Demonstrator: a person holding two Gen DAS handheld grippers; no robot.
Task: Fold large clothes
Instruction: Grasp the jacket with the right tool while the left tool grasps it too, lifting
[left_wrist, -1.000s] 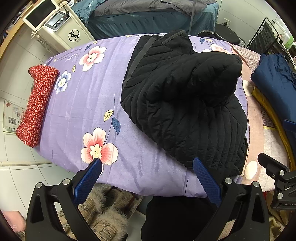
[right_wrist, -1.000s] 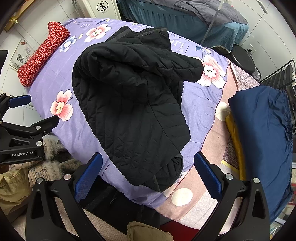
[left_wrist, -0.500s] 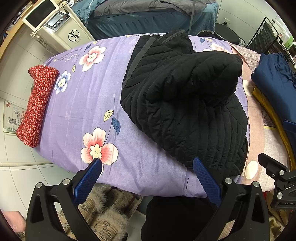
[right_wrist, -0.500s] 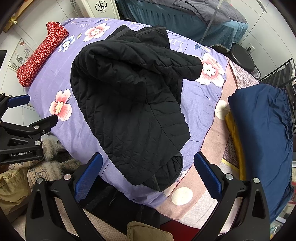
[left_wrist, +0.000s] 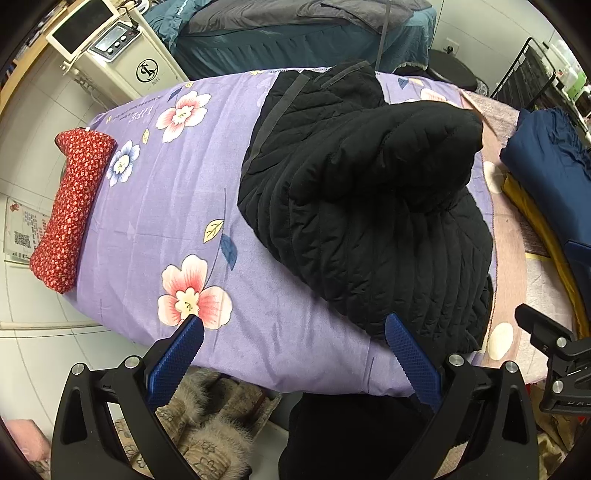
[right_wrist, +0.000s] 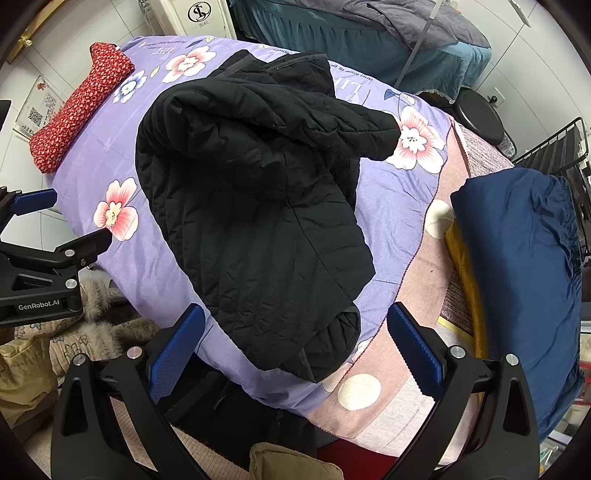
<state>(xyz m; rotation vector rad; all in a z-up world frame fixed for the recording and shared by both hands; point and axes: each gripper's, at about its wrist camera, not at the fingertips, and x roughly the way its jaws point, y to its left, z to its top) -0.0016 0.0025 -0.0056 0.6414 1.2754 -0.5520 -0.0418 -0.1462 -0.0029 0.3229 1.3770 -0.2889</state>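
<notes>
A black quilted jacket (left_wrist: 369, 206) lies bunched on the purple flowered bed cover (left_wrist: 155, 221), with one sleeve folded across its top. It also shows in the right wrist view (right_wrist: 255, 206) on the cover (right_wrist: 391, 206). My left gripper (left_wrist: 293, 326) is open and empty, held near the cover's front edge, left of the jacket's lower hem. My right gripper (right_wrist: 295, 321) is open and empty, just above the jacket's near hem. Neither touches the jacket.
A red patterned pillow (left_wrist: 70, 206) lies at the cover's left end. A folded navy blue cloth (right_wrist: 524, 266) over a yellow one sits at the right. A white machine (left_wrist: 110, 48) and a teal bed (left_wrist: 295, 37) stand behind. Furry slippers (left_wrist: 207, 424) lie on the floor below.
The right wrist view has shifted slightly, so the jacket sits a little further left and lower in it. The left gripper has hardly moved. Both grippers stay open.
</notes>
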